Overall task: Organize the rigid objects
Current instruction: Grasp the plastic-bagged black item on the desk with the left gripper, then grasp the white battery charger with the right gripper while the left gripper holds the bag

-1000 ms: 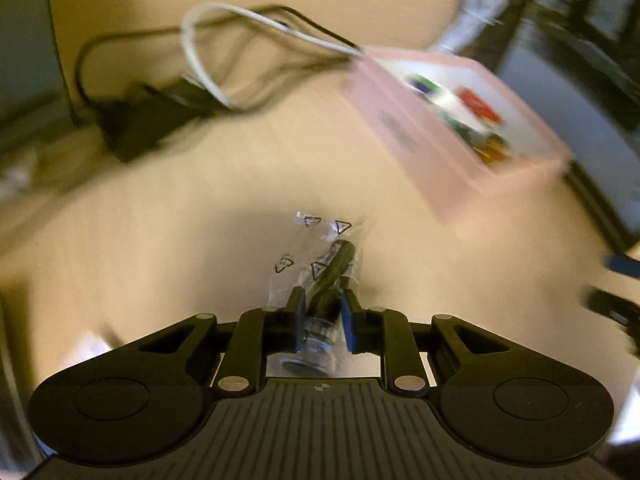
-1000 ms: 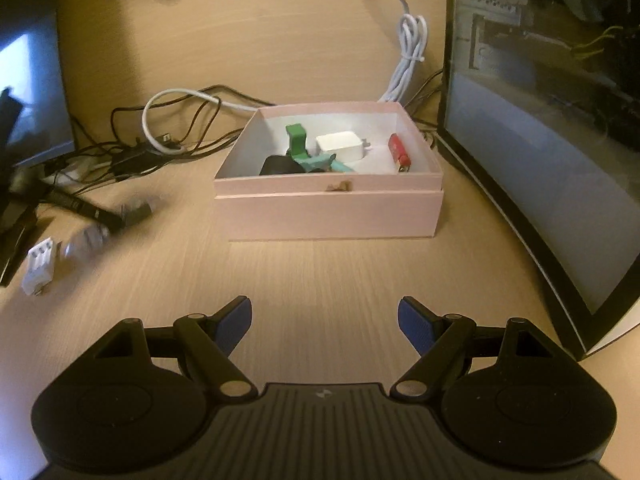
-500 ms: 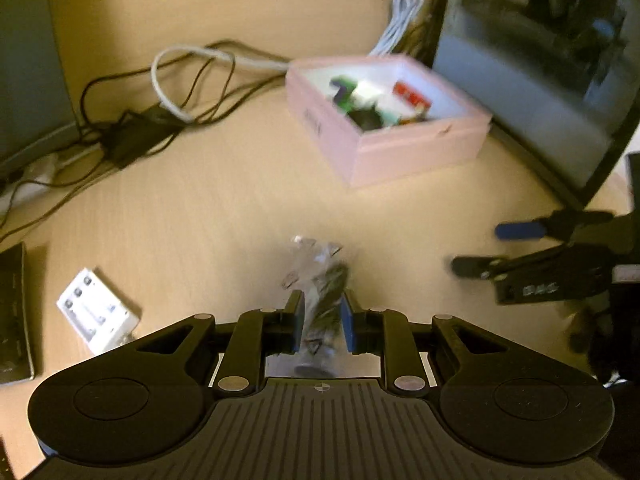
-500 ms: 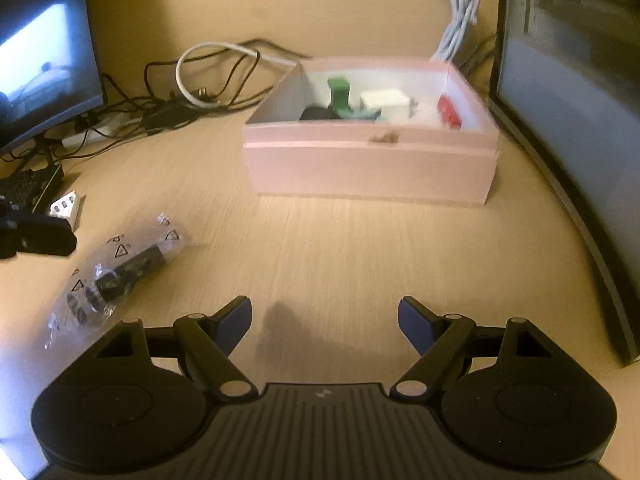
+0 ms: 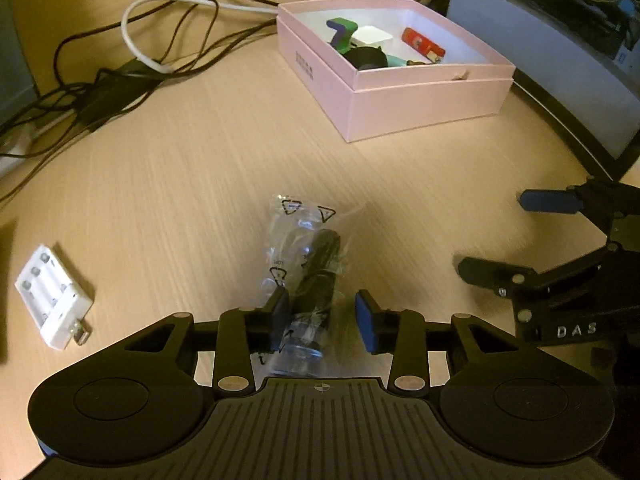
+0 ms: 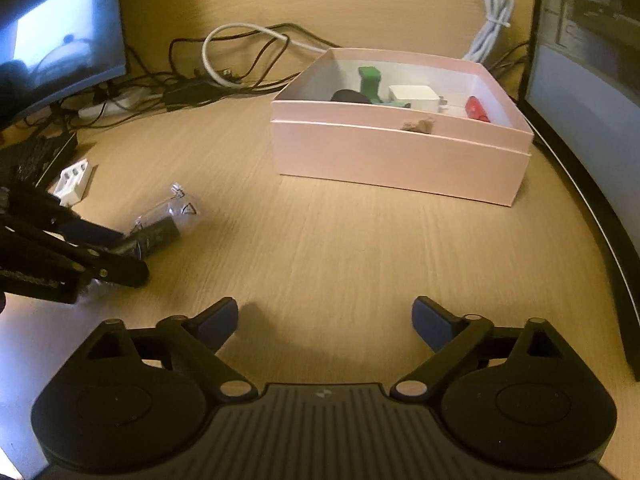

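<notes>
- The step in hand, as I judge it, is the handling of the bagged black part point(image 5: 316, 276): it lies on the worktop point(image 5: 208, 184) between the fingers of the left tool point(image 5: 322, 318), which now stand apart around it.
- The left tool is released: its left pad touches the plastic wrap, while its right pad stands clear with a gap to the bag. Half a second ago the same fingers were pinched tight on the bag, so the grip has let go.
- The right tool point(image 6: 324, 320) is spread wide and holds nothing; it hovers low over bare worktop, as it did in the earlier frames.
- In the right wrist view the bagged part sits at about 9 o'clock, with the pink box point(image 6: 400, 152) at about 1 o'clock, well apart from it.
- The box already holds a green piece point(image 5: 342, 32), a white block point(image 5: 372, 36), a red piece point(image 5: 422, 42) and a black round item point(image 5: 366, 58).
- A white clip-like part point(image 5: 52, 300) lies loose at 9 o'clock in the left view, also outside the box.
- The next move probably calls for a fresh, squarer grip on the bagged part, by either tool, then a carry toward the box at 1 o'clock. The slippery wrap could slide in the pads.
- The left view has steadied and come nearer since a second ago, when it was streaked with motion.
</notes>
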Demonstrator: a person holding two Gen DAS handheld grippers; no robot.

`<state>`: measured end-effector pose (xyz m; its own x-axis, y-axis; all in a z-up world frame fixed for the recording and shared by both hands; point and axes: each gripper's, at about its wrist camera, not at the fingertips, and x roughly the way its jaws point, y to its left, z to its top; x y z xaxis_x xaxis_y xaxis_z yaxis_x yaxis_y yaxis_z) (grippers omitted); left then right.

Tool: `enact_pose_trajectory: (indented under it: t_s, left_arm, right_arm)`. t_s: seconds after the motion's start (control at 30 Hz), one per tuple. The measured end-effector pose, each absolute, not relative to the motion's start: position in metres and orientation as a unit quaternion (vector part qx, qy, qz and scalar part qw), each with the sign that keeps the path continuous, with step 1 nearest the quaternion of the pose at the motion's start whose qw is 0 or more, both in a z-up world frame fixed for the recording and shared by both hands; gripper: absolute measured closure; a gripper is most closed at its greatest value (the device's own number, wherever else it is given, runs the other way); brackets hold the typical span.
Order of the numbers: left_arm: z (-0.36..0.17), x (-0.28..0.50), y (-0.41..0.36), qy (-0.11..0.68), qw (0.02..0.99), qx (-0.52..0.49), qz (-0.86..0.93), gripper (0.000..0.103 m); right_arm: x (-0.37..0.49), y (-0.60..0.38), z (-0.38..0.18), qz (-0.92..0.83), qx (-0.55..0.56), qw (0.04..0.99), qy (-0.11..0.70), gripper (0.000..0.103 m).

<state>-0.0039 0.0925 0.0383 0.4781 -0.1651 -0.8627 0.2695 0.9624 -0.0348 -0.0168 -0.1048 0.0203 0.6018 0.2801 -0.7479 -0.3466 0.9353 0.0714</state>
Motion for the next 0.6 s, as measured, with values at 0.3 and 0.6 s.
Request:
enact_pose_trajectory:
  t_s: [0.3,0.6]
  left_arm:
    - [0.038,0.0,0.096,0.499,0.859,0.021,-0.112,0.062]
    - [0.046,-0.03,0.132,0.478,0.872,-0.091,-0.05,0.077]
  right_arm:
    - [-0.015,-0.102,0.019,0.18,-0.035,0.893,0.412,0.0]
    - [-0.008,-0.09,0.02,0.193,-0.067,0.88,0.429,0.0]
